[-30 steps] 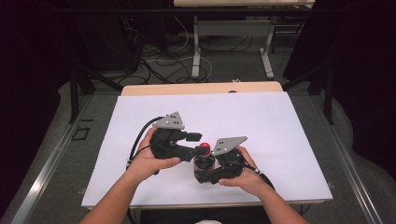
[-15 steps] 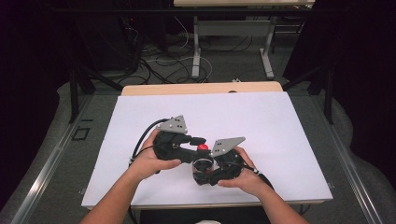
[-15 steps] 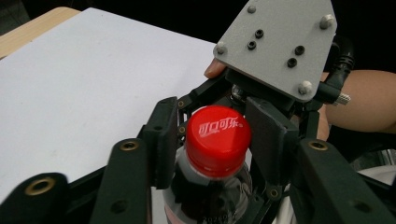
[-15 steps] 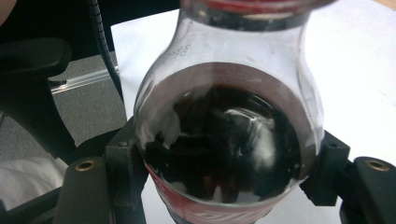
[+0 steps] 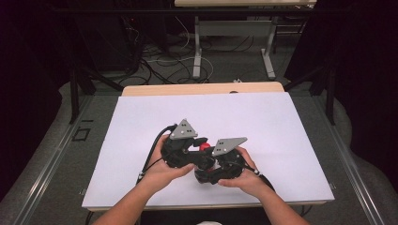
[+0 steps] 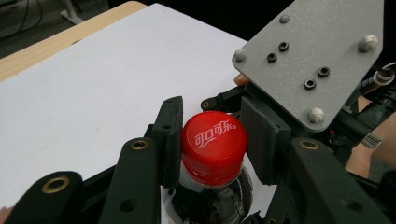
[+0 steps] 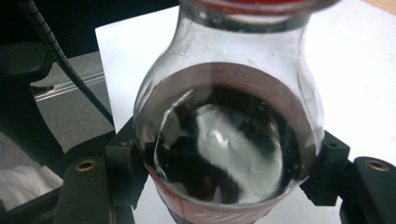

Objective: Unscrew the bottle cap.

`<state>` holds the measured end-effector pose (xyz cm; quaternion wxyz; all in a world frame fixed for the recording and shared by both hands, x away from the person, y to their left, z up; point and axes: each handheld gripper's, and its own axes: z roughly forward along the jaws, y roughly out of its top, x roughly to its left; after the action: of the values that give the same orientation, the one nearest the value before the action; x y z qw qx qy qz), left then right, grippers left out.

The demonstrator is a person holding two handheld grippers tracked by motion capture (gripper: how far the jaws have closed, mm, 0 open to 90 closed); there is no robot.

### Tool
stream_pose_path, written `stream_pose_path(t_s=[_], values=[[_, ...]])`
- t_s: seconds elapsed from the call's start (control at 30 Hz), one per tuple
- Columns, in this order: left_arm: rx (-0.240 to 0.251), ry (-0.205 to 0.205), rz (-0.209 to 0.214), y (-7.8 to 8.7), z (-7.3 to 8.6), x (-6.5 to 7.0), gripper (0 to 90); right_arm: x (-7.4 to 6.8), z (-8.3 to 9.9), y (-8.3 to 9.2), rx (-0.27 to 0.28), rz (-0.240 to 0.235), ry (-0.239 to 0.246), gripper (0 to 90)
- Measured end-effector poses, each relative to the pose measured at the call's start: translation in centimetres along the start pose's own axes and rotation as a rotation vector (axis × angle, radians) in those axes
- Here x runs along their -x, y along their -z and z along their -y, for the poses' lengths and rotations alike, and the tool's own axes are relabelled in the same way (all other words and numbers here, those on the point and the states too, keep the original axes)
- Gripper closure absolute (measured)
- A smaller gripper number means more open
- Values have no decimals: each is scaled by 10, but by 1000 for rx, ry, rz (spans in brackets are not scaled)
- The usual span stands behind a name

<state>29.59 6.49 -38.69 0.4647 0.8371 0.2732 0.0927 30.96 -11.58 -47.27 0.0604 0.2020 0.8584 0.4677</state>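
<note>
I see the red cap (image 6: pixel 214 147) of the cola bottle (image 7: pixel 229 140) sitting between my left gripper's (image 6: pixel 212 149) two black pads; its jaws have just been closing, and they now clench the cap from both sides. My right gripper (image 7: pixel 224 182) is clamped on the bottle's body, one pad at each flank just above the red label (image 7: pixel 210 215). From above, both grippers meet at the near middle of the white table (image 5: pixel 281 122), left gripper (image 5: pixel 199 144) reaching rightward over the right gripper (image 5: pixel 206 174), the cap (image 5: pixel 204 146) showing between them. Both forearms rise from the bottom edge, hands wrapped around the gripper bodies.
</note>
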Motion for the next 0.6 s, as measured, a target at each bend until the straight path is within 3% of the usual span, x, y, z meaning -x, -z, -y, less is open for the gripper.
stream_pose_path(t_s=[0.2, 0.43, 0.6], values=[[-17, 34, 32, 3, -2, -3, 548, 1, 0, 1, 0, -5, 9, 302], [-11, 33, 83, 13, -4, -11, 466, 1, 0, 2, 7, -12, 4, 301], [-26, -13, 184, 12, -3, -19, 479, 1, -1, 2, 10, -21, 17, 302]])
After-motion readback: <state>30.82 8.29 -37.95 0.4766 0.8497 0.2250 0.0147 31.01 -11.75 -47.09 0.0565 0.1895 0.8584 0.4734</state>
